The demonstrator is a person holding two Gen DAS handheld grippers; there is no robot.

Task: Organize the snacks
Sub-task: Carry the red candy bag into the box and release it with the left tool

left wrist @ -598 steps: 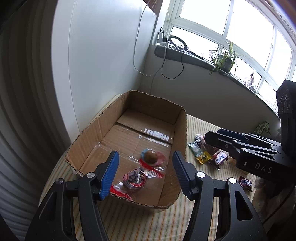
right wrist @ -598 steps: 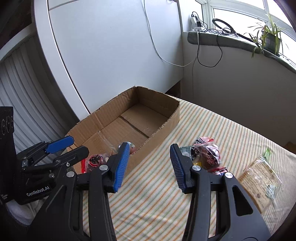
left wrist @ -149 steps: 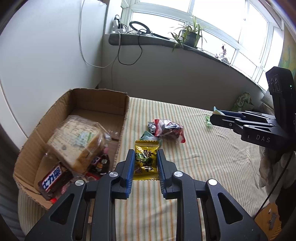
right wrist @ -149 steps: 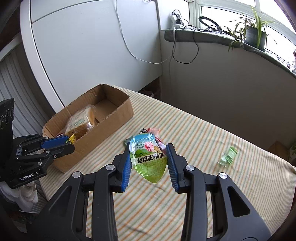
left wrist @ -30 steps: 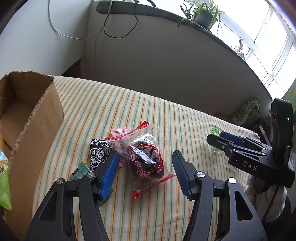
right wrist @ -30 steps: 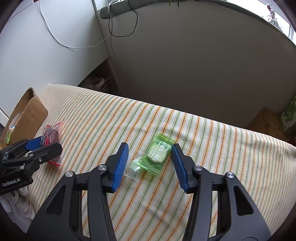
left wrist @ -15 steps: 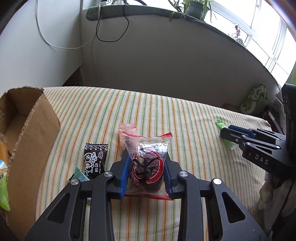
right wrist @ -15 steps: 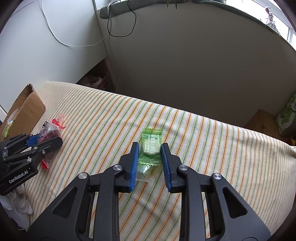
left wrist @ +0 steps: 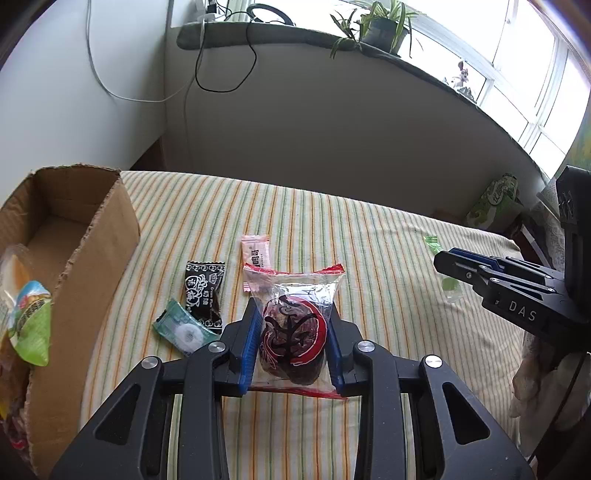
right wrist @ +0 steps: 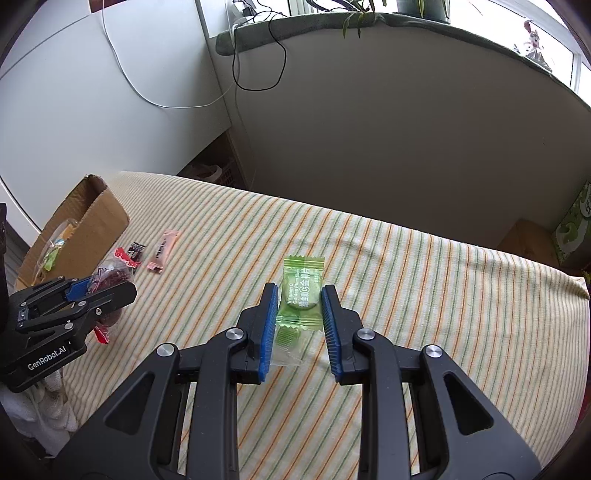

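My left gripper [left wrist: 293, 328] is shut on a clear red-edged snack bag [left wrist: 293, 321] with a dark red item inside, lifted above the striped cloth. My right gripper [right wrist: 300, 301] is shut on a green candy packet [right wrist: 301, 291], also held above the cloth. The cardboard box [left wrist: 92, 236] stands at the left and holds several snacks, among them a green pouch [left wrist: 31, 325]. On the cloth lie a black candy [left wrist: 203, 291], a teal mint packet [left wrist: 184, 330] and a pink sachet [left wrist: 255, 251].
The striped cloth [right wrist: 424, 295] covers the table. A wall with a windowsill, cables and plants [left wrist: 380, 22] rises behind it. A green-printed box [right wrist: 576, 229] sits off the far right edge. The box also shows in the right wrist view [right wrist: 96, 210].
Both grippers have risen and pulled back with their snacks held. The left one has turned toward the box, so more of the box and the loose candies are in view.
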